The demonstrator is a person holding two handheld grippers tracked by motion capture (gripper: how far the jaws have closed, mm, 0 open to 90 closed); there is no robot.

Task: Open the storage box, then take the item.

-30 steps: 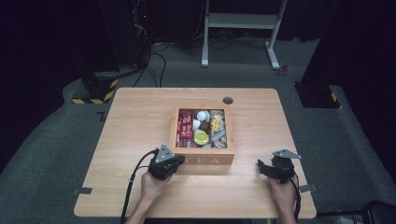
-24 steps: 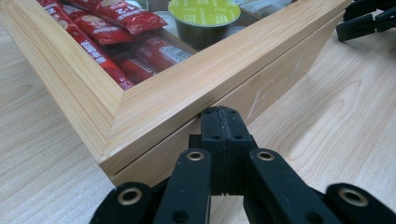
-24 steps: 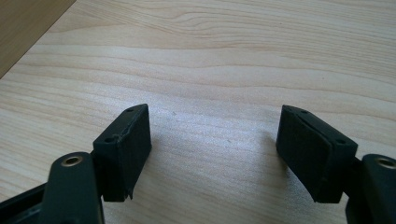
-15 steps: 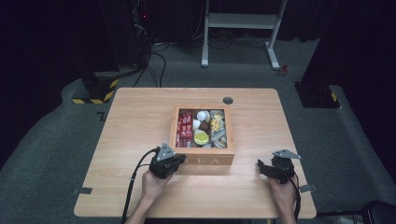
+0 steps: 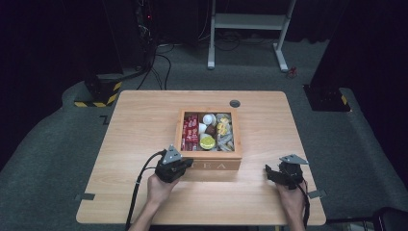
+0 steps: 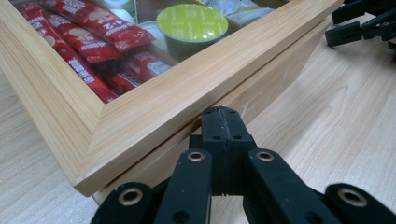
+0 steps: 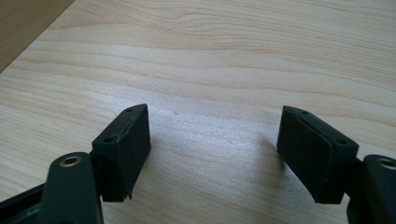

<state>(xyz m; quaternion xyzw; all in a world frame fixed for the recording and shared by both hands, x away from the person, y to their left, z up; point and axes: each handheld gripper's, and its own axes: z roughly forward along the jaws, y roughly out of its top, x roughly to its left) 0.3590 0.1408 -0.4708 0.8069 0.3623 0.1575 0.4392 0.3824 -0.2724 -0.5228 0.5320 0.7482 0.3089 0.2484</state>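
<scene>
Where the wooden table point(image 5: 144, 125) is seen from above, a wooden box point(image 5: 210, 159) marked TEA is set near its middle, its glass-paned lid point(image 6: 154, 100) lifted slightly off the body at the near left corner. Red sachets point(image 5: 191, 132), a yellow-topped pod point(image 6: 191, 23) and pale packets point(image 5: 224, 134) are held inside. The left gripper point(image 6: 219, 122) is placed at the box's front left corner, its jaws pressed together with nothing gripped, just under the raised lid edge. The right gripper point(image 7: 212, 154) is held over bare table to the right of the box, jaws spread wide and empty.
</scene>
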